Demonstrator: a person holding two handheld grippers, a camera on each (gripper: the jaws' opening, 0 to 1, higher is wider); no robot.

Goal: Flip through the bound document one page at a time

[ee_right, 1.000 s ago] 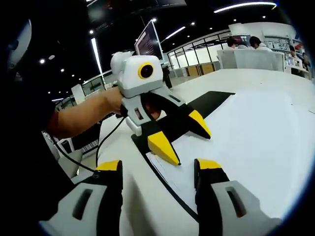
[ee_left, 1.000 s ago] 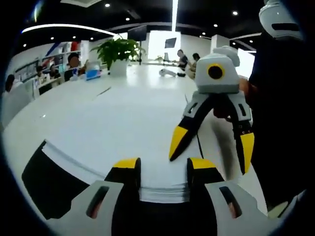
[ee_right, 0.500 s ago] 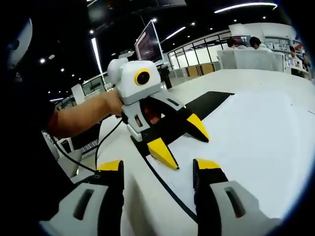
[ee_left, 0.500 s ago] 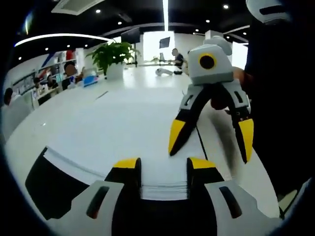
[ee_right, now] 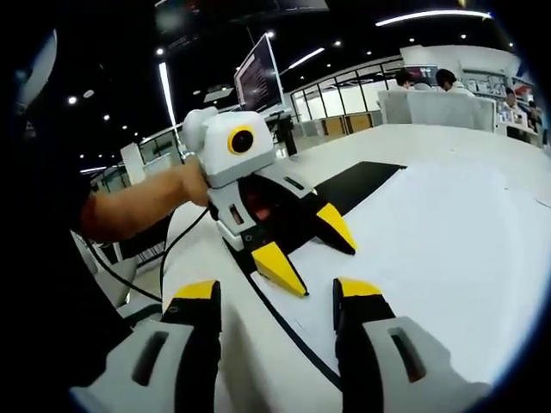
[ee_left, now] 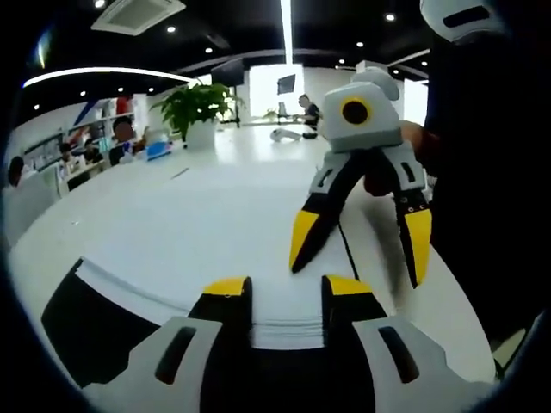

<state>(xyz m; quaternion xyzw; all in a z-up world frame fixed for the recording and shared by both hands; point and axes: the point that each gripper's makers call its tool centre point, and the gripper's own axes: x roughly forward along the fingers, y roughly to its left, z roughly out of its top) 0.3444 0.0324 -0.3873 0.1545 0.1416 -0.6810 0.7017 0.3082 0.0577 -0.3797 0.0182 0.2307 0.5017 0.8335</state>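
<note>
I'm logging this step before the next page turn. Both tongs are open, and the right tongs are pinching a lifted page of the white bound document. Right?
Not quite. In the left gripper view the right tongs are open over the flat top page of the document, with nothing between the tips. No page is lifted or pinched. The left tongs are open too, at the document's near edge.

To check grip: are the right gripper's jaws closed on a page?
No, the right gripper has its jaws spread wide above the bound document.
</note>
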